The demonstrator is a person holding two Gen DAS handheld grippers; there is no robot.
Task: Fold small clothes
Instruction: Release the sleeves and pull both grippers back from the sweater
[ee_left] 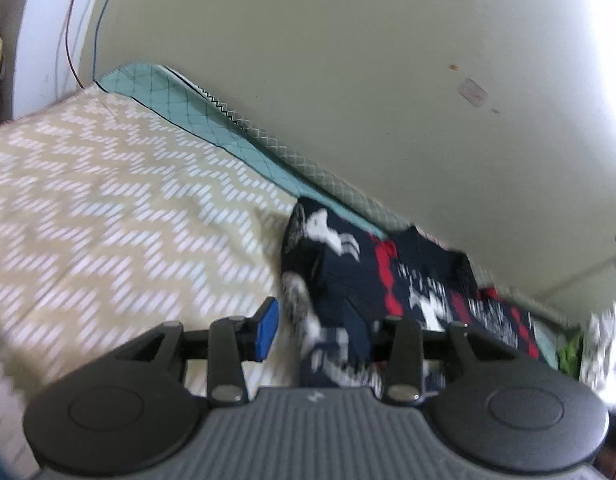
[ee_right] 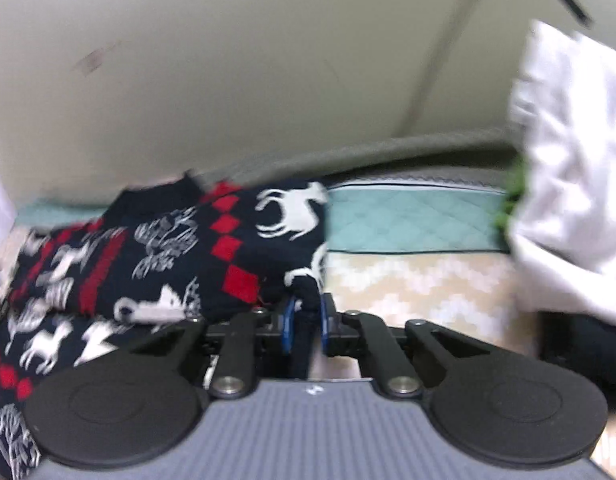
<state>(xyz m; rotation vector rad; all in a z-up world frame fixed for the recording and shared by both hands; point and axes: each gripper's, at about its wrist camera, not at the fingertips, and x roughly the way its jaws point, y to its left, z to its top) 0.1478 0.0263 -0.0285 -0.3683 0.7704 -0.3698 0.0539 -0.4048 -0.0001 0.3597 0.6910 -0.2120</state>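
Observation:
A navy knitted sweater [ee_left: 347, 272] with white horses and red diamonds lies bunched on the bed near the wall. In the left wrist view my left gripper [ee_left: 311, 330] stands open at the sweater's near edge. Its left blue pad [ee_left: 268, 328] is clear of the cloth, and navy fabric drapes over its right finger. In the right wrist view the same sweater [ee_right: 168, 248] spreads to the left. My right gripper [ee_right: 306, 322] is shut on a fold of its right edge, with dark cloth pinched between the two blue pads. Both views are blurred.
The bed carries a beige zigzag-patterned cover [ee_left: 108, 208] and a teal quilt [ee_left: 212, 120] along the pale wall [ee_left: 347, 60]. A white garment pile [ee_right: 567, 160] with something green [ee_right: 511, 196] beside it rises at the right. Thin cables [ee_left: 72, 40] hang at the far left.

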